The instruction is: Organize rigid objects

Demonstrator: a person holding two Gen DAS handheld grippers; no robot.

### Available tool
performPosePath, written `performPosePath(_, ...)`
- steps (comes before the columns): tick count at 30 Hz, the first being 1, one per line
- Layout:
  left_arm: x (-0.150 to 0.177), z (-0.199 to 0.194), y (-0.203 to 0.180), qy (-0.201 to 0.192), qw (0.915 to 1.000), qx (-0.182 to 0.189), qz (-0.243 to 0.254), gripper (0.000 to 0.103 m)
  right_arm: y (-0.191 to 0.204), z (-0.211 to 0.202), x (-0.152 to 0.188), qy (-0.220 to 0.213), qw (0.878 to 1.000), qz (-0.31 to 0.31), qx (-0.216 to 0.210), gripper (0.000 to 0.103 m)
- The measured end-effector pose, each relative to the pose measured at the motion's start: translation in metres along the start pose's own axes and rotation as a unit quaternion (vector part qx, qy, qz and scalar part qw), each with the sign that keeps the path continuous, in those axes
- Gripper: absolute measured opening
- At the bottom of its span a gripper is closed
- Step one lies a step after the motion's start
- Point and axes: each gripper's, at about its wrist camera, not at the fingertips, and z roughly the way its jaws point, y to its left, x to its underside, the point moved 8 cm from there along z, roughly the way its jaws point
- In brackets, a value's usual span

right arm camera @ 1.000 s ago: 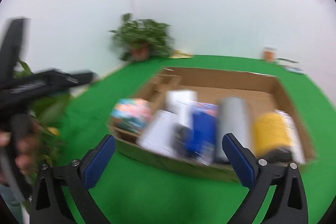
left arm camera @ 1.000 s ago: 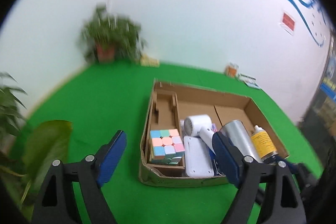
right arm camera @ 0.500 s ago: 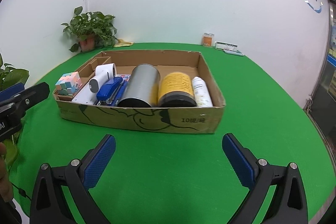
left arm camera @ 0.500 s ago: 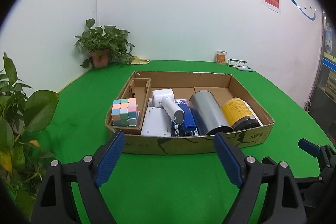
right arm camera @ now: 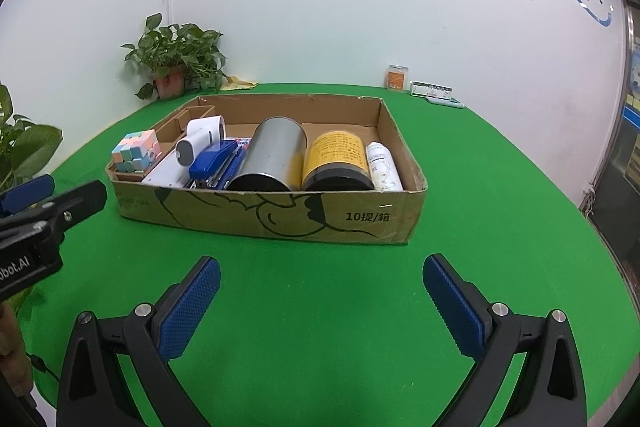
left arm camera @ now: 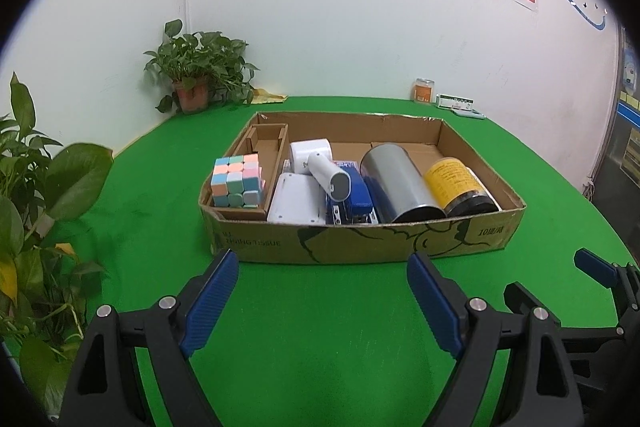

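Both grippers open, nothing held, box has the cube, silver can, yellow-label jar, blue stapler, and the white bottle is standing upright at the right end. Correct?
One error: the white bottle lies on its side along the right wall of the cardboard box, beside the yellow-label jar; the right wrist view shows it. The rest holds: left gripper and right gripper open and empty; cube, silver can and blue stapler are inside.

Left hand-held gripper [left arm camera: 322, 297] spread wide and empty, right hand-held gripper [right arm camera: 320, 301] likewise, both level
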Motion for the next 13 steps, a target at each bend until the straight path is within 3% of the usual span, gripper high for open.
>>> performPosePath(13, 0.0002, 0.0025, -0.0064, -0.012, 0.9999, 0.007, 0.007, 0.086, 0.0041, 0.0036, 0.0051, 0.004, 1.0, -0.001, 0.003, 0.102)
